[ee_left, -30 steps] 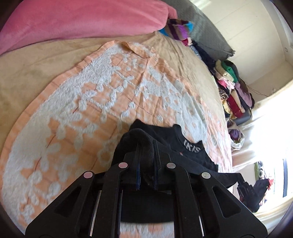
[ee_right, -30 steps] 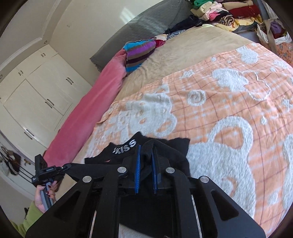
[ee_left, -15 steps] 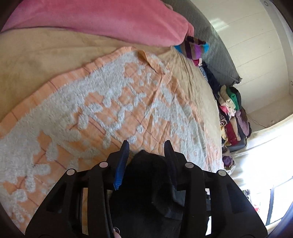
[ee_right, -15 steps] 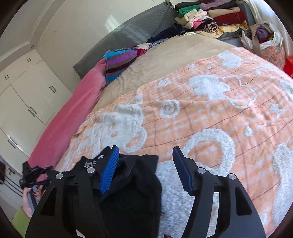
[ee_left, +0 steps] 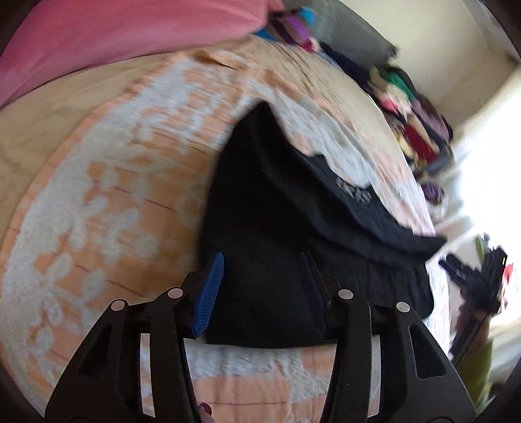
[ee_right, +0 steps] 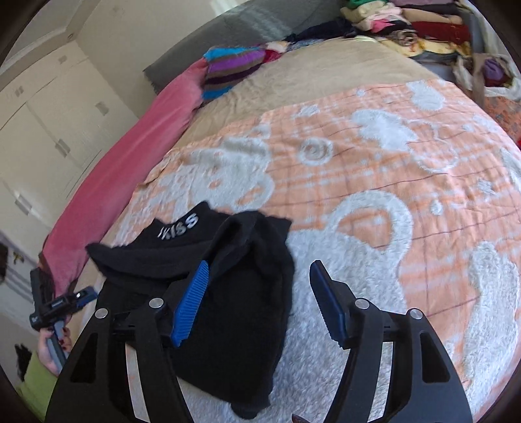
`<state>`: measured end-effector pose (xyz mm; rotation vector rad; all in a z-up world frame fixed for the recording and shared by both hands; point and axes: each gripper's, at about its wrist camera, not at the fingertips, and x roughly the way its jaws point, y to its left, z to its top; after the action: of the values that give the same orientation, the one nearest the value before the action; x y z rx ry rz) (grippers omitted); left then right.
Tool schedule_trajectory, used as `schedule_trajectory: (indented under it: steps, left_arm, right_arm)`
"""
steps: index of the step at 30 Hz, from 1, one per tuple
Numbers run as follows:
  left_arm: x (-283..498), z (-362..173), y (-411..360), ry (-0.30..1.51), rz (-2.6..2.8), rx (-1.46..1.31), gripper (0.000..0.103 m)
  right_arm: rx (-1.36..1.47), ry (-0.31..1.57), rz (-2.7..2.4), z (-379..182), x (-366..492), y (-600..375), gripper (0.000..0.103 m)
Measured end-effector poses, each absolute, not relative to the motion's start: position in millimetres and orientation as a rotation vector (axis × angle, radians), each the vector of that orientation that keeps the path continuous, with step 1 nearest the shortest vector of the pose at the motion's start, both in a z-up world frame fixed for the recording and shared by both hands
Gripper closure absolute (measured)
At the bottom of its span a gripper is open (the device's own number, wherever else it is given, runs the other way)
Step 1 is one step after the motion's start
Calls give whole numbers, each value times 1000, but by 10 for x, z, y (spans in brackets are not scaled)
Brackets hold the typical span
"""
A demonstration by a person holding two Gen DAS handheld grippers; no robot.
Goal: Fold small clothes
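Right tool (ee_right: 260, 301) (spread), garment (ee_right: 234, 293), bedspread (ee_right: 390, 162)

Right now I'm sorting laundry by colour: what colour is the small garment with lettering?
Black garment with white lettering, clearest in the right wrist view.

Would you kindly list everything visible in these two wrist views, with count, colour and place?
black garment: one, black with white lettering, lying on the blanket between the two grippers
blanket: one, orange and white, spread over the bed
bed cover: one, tan, under the blanket
pink bedding: one, pink, along the bed's far edge
striped pillow: one, multicoloured, at the bed's far corner
clothes pile: one stack, mixed colours, beyond the bed
wardrobe: white doors, by the wall
left gripper: open, above the garment
right gripper: open, at the garment's edge
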<state>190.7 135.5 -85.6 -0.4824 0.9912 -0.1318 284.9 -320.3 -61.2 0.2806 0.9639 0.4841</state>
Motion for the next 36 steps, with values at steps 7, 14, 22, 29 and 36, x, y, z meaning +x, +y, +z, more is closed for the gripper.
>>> schedule_trajectory:
  steps: [7,14,22,29,36]
  left_arm:
    - [2281,-900,713,1041,-246,-333,64]
    - [2709,-910,494,1058,-297,-290,57]
    - [3081,-696,941,913,-196,-525,56]
    - [2903,-632,1290,871,-104,-554,53]
    - [2355,-721,1488,886,-26,-501,44]
  right_arm:
    - [161,1088,625,-824,2808,-2731,40]
    - [216,984,662,-742,2885,-2647,40]
    - [319,770,553,-516,2941,-2898,26]
    - [353,723,465,-471,2987,-3111,23]
    - [312,808,391,-601,3010,-3150,21]
